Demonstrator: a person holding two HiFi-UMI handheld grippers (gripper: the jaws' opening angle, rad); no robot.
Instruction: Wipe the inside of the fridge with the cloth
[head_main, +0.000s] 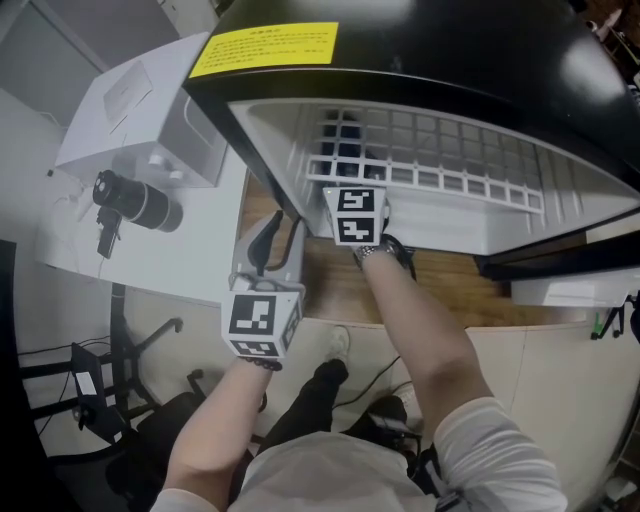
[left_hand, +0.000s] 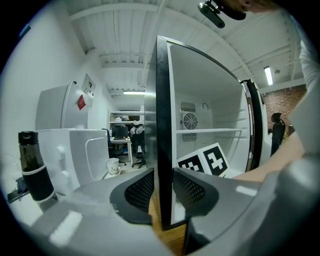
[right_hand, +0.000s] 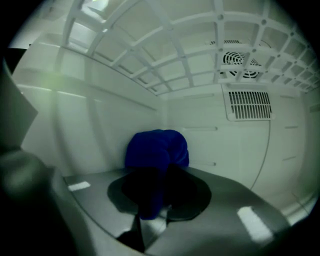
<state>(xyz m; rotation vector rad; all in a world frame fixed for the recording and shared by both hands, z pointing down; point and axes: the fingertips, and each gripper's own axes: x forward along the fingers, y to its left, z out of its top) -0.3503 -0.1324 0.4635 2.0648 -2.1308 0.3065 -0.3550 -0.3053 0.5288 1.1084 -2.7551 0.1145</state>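
Observation:
A small black fridge stands open, and its white inside shows a wire shelf. My right gripper reaches in under that shelf. It is shut on a bunched blue cloth, which sits close to the left inner wall and the back corner. In the head view only its marker cube and a dark patch of cloth behind the shelf show. My left gripper is shut on the front edge of the fridge's left side wall, one pad on each face; in the head view it stands at the opening's lower left.
The fridge door hangs open at the right. Left of the fridge, a white table carries a white appliance and a black bottle. Wooden boards lie under the fridge front. A chair base and the person's legs are below.

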